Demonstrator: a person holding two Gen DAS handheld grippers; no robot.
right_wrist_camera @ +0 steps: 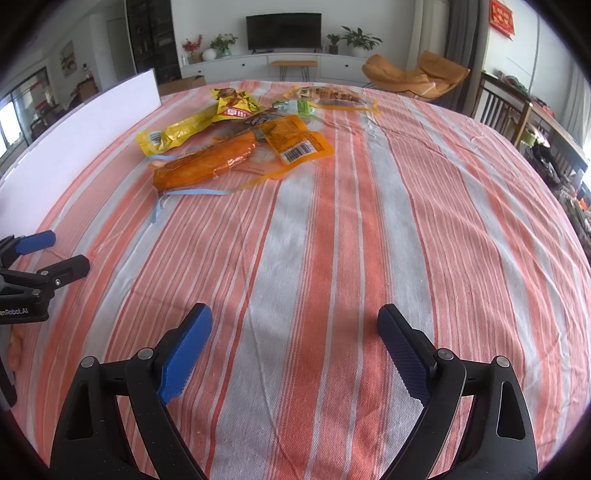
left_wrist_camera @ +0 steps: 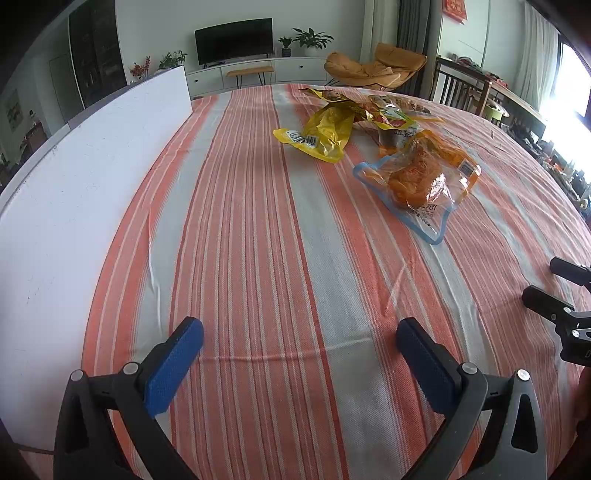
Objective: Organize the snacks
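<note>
Snack packets [right_wrist_camera: 236,144] clustered far on striped cloth [right_wrist_camera: 332,240], both grippers [left_wrist_camera: 299,350] [right_wrist_camera: 295,343] released, empty.

On the left hand-held gripper [right_wrist_camera: 55,254], seen from your right wrist camera, you can read white lettering on its black body ending in "enRobot.AI"; the start is cut off at the picture's edge. The orange snack packet [right_wrist_camera: 295,142] carries a white barcode label, but you cannot read its digits. The yellow snack packet [left_wrist_camera: 321,134] also bears a barcode, unreadable. Printed characters on the blue-edged clear packet [left_wrist_camera: 424,184] and the red wall hanging [right_wrist_camera: 501,16] are too small to read.
</note>
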